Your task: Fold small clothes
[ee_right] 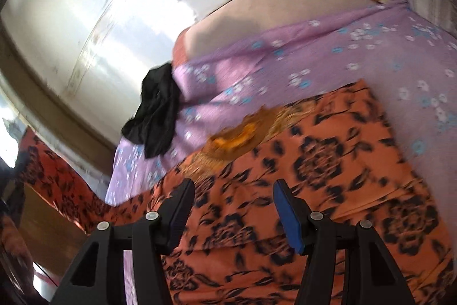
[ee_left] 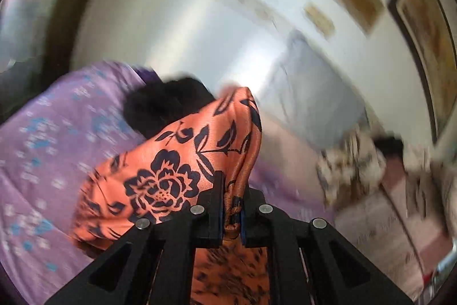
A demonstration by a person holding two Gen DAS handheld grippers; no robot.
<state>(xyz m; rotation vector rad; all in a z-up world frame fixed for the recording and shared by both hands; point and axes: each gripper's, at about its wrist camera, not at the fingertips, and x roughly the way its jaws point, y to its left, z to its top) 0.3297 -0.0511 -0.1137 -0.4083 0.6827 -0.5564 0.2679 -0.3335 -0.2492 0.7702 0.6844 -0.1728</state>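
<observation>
Orange floral cloth (ee_left: 177, 162) pinched in L gripper (ee_left: 230, 207) | R gripper (ee_right: 232, 207) jaws apart, above cloth | risk: thin pinch slips, fold drops onto bedsheet (ee_right: 285, 67)

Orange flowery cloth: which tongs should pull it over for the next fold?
Probably the left tongs: they are shut on a raised part of the orange flowery cloth. The right tongs hang open above it, gripping nothing.

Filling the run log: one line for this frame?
left gripper: shut on orange floral garment, lifted | right gripper: open over it | black cloth: on purple sheet
</observation>
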